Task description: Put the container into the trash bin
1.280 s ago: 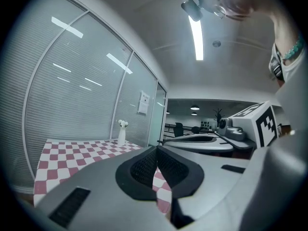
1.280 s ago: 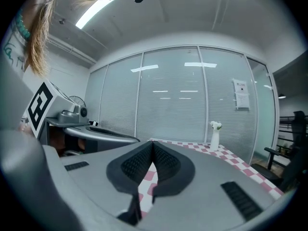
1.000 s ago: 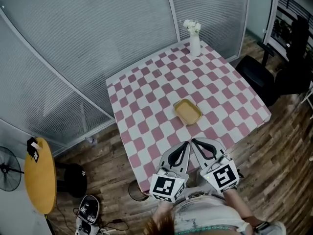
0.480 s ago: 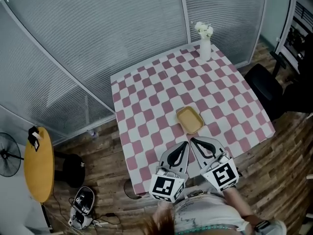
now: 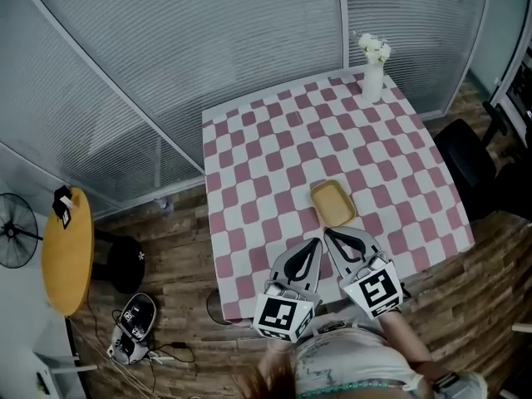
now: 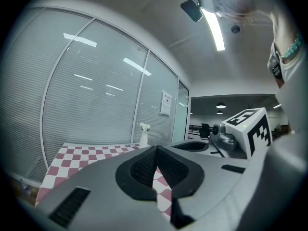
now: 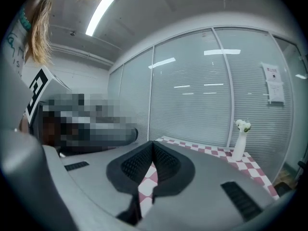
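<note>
A shallow yellow container lies on the pink-and-white checked table, near its front edge. My left gripper and right gripper hover side by side just short of the container, over the table's near edge. Both are shut and hold nothing. In the left gripper view the pads meet at the tips, with the checked cloth beyond. The right gripper view shows its pads closed the same way. The container is hidden behind the jaws in both gripper views. A dark round rim, perhaps the bin, peeks out under the table's near-left corner.
A white vase with flowers stands at the table's far right corner. Glass walls with blinds run behind the table. A black chair sits to the right. On the left are a round yellow side table, a black stool and a fan.
Both shut grippers have come closer to the container. The view has shifted, so the table and container now sit further right and lower in the picture.
</note>
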`<state>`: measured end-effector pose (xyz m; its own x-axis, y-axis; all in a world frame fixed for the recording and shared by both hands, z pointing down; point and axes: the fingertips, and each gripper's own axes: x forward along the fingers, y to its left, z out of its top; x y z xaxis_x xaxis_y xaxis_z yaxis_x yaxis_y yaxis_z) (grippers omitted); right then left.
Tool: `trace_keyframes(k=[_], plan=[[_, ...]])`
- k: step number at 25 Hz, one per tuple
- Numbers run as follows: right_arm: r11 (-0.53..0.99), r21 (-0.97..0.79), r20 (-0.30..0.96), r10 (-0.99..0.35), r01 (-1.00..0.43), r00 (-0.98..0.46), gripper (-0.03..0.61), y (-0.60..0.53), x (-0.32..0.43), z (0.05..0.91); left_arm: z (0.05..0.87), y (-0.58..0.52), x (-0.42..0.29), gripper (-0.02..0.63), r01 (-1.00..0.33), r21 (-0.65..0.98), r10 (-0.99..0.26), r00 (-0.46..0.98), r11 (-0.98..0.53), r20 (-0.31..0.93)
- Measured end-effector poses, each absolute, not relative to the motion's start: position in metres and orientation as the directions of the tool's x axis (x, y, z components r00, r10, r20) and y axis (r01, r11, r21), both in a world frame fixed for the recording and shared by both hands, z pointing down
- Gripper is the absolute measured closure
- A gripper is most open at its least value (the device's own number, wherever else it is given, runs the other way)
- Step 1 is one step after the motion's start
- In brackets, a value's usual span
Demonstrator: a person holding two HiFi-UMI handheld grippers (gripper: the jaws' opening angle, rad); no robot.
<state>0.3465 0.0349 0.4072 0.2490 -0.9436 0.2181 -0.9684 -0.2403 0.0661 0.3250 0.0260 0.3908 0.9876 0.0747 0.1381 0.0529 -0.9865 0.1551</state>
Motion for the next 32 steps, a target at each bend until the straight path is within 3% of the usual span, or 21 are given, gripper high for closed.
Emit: trace_keyframes(k=[18, 32], plan=[[-0.117, 0.125, 0.445, -0.881, -0.985, 0.161, 0.584, 0.014, 0.39, 0.505, 0.407, -0.002, 0.32, 0.607, -0.081, 0.172, -0.047, 0.98, -0.982, 0.192], [-0.005, 0.122, 0.67, -0.737, -0.993, 0.086, 0.584, 0.009, 0.41, 0.598, 0.412, -0.005, 0.322, 0.607, -0.086, 0.179, -0.05, 0.979, -0.98, 0.199]])
